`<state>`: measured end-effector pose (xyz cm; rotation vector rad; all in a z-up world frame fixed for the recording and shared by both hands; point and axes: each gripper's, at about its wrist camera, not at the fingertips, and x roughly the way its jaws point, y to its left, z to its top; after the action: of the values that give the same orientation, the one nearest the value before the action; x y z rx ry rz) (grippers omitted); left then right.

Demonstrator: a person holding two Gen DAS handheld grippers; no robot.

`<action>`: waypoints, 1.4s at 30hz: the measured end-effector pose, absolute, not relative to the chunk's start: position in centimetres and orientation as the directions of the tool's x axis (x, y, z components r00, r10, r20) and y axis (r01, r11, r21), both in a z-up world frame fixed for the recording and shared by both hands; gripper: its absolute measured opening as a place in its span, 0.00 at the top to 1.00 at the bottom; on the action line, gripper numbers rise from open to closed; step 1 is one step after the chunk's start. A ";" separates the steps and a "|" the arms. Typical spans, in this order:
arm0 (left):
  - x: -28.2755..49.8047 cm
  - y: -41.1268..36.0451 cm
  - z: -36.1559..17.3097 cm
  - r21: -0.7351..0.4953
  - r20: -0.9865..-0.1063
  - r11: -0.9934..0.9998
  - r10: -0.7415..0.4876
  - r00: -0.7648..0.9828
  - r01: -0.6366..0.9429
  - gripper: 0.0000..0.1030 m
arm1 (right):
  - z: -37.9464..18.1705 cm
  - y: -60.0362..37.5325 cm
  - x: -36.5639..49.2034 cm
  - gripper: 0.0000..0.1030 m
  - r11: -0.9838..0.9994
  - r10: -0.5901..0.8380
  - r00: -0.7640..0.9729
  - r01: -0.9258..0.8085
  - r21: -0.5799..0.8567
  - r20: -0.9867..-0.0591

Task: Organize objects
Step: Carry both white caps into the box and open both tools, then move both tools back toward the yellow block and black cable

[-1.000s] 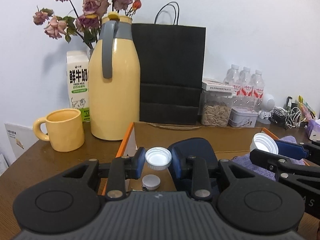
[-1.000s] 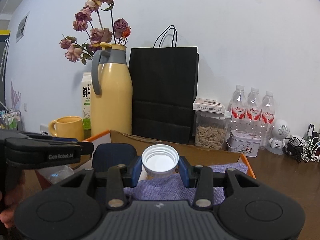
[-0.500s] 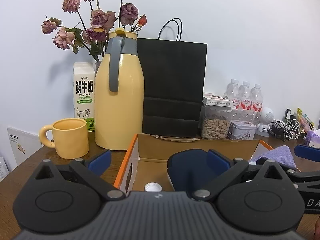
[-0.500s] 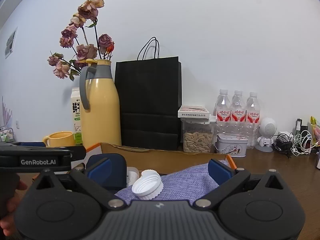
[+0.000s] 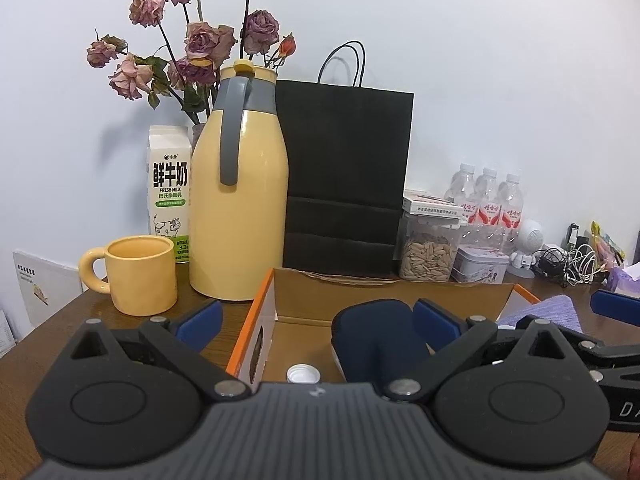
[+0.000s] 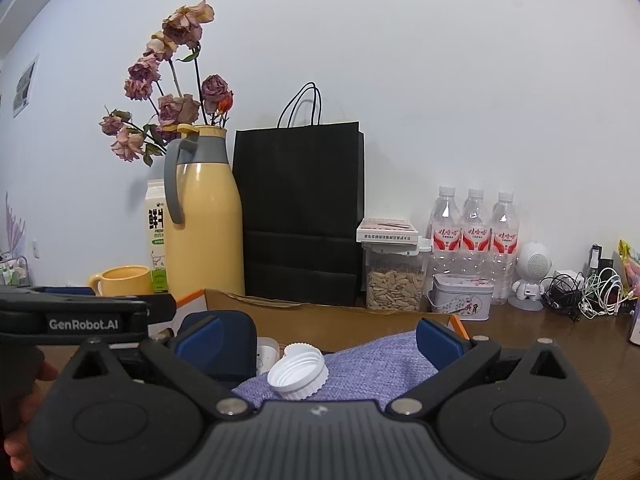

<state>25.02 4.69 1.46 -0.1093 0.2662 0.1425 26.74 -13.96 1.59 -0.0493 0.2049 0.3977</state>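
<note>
- the left tool (image 5: pixel 316 322) stands wide with nothing between its blue pads; its jaws have just been opening, and the small white cap (image 5: pixel 303 374) lies on the floor of the cardboard box (image 5: pixel 384 300), low at 6 o'clock in the left wrist view, half hidden by the tool's body.
- the right tool (image 6: pixel 318 338) is likewise spread wide and empty, having just been opening; the wide white cap (image 6: pixel 298 371) rests tilted on the purple cloth (image 6: pixel 372 364), between the two pads and close under the tool, at about 6 o'clock.
- risk, as i judge it: the wide cap sits on its edge on soft, sloping cloth, so a nudge from a pad pulling back could roll it off toward the white item (image 6: pixel 267 354) at its 10 o'clock, or down beside the navy pouch (image 6: pixel 224 344).
- risk: the two tools hang close together over the box; the left tool's arm shows at 9 o'clock in the right wrist view, so a careless swing could knock them together.
- risk: the yellow mug (image 5: pixel 138 276) and yellow thermos jug (image 5: pixel 239 216) stand on the table (image 5: pixel 48 340) just outside the box at 10 and 11 o'clock of the left tool; a wide sweep leftward could clip them.
</note>
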 end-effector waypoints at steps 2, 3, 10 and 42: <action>24.7 4.6 1.5 -0.091 -0.265 0.985 0.120 0.957 -0.149 0.00 | 1.7 -14.0 26.5 0.00 0.920 0.381 0.902 -0.391 -0.012 -0.203; 24.5 4.6 1.6 -0.092 -0.262 0.985 0.118 0.958 -0.146 0.00 | 1.8 -14.1 26.3 0.00 0.920 0.382 0.902 -0.392 -0.014 -0.200; 23.1 4.6 1.7 -0.103 -0.252 0.985 0.107 0.962 -0.136 0.00 | 1.9 -14.6 25.2 0.00 0.915 0.389 0.902 -0.401 -0.031 -0.190; 16.2 4.2 -2.8 -0.057 -0.409 0.989 0.101 0.907 -0.135 0.00 | -2.7 -19.8 18.9 0.00 0.911 0.373 0.844 -0.412 -0.022 -0.385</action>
<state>16.15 4.18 -2.75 -0.0846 0.4179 0.1221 18.93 -19.82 -2.73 -0.1050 0.3852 0.4148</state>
